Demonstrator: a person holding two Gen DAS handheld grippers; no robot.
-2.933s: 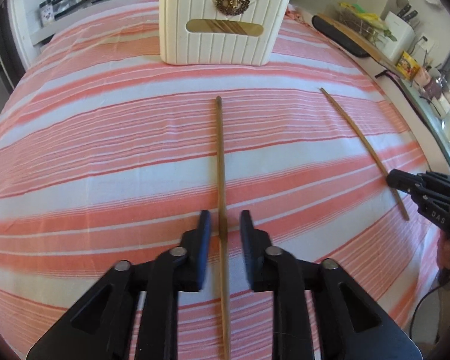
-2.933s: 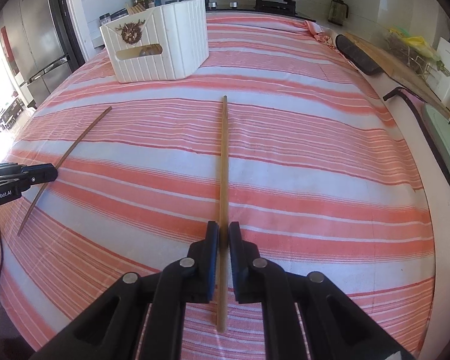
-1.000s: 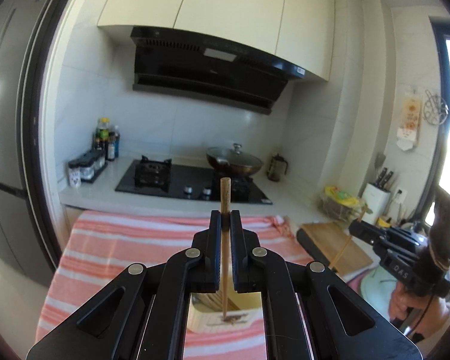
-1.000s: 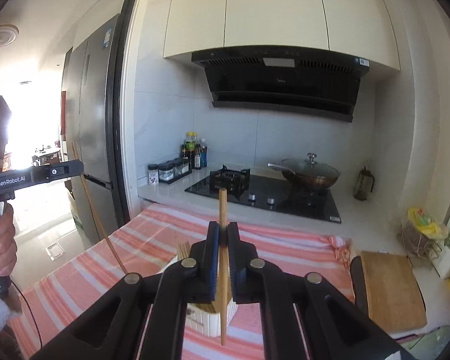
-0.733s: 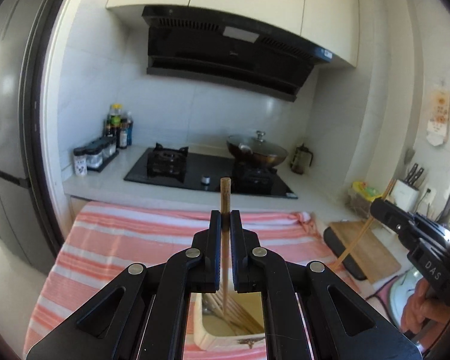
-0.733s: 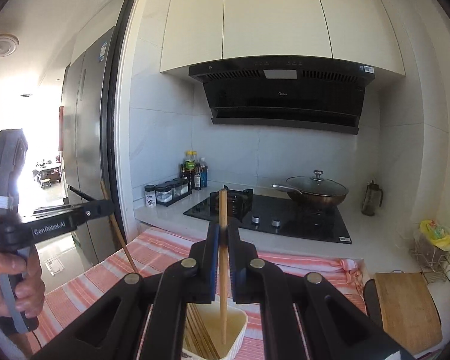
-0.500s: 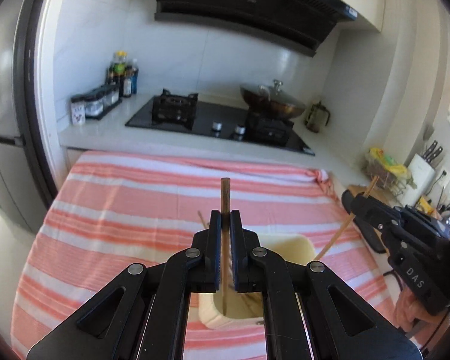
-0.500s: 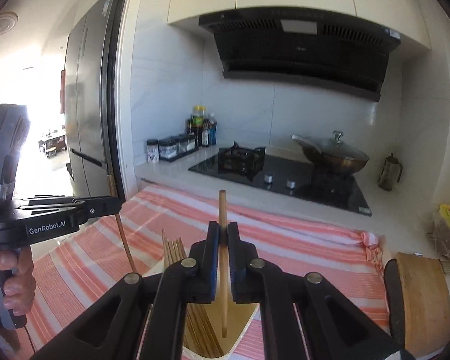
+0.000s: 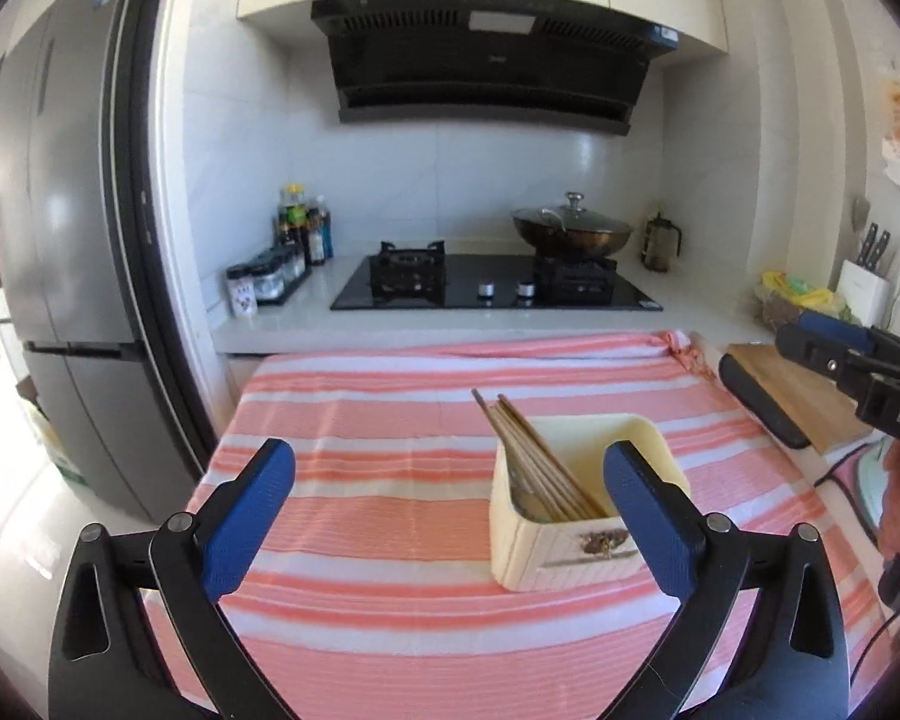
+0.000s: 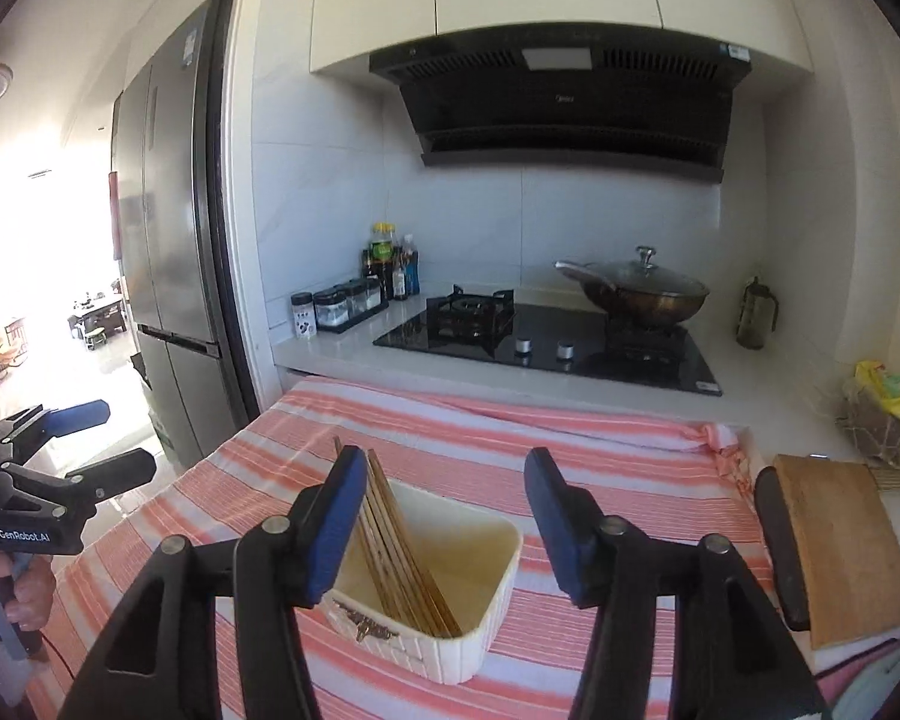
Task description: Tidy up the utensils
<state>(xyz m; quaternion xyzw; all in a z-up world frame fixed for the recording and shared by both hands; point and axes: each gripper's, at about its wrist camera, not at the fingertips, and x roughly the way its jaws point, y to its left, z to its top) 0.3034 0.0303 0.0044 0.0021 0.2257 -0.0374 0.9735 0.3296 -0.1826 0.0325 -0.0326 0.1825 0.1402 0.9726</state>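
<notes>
Striped cloth [image 9: 390, 516] covers table, hob [image 9: 498, 288] and lidded wok [image 9: 570, 228] on counter behind. Cream box [image 9: 570, 558] stands on cloth right of centre; bundle of chopsticks [image 9: 540, 468] inside, leaning against its left wall, tips sticking out above rim. Left gripper [image 9: 450, 504] jaws just opened, spread wide, nothing between pads. Right gripper [image 10: 444, 516] jaws just opened too, partway, empty, above box.

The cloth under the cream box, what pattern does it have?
The cloth has pink-orange and white stripes; the left wrist view shows it best.
</notes>
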